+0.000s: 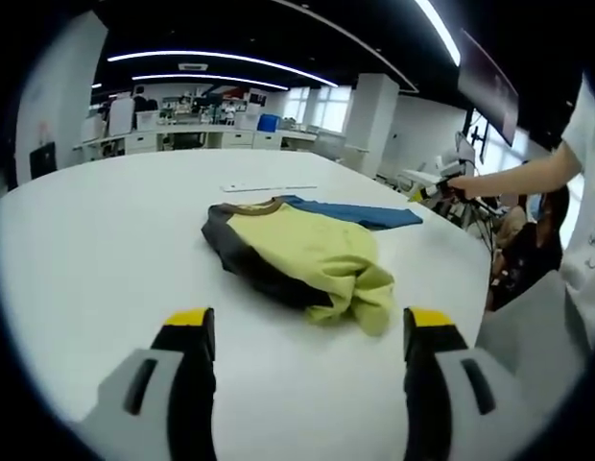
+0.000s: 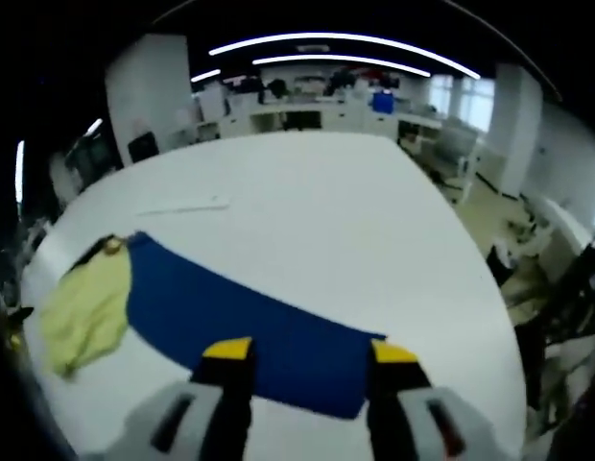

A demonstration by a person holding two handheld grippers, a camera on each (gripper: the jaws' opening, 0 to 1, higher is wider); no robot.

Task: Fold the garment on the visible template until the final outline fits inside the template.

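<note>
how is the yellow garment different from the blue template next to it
The yellow garment is bunched and wrinkled, with dark side panels and a brown collar; the blue template is one plain colour. The garment sits in a raised heap, while the template lies flat and smooth as a long rectangle. Both rest on the white table, and the garment overlaps one end of the template.

From my left hand-held gripper (image 1: 310,331) the garment (image 1: 302,252) lies bunched on the bench (image 1: 96,240) just ahead, between and beyond the jaws. The template (image 1: 360,213) lies flat behind it, partly under its far edge. A thin strip (image 1: 269,187) lies on the bench farther back. My right hand-held gripper (image 2: 310,352) hangs over the template's near edge (image 2: 249,331), with the garment (image 2: 84,305) at the template's left end and the strip (image 2: 182,206) beyond
</note>
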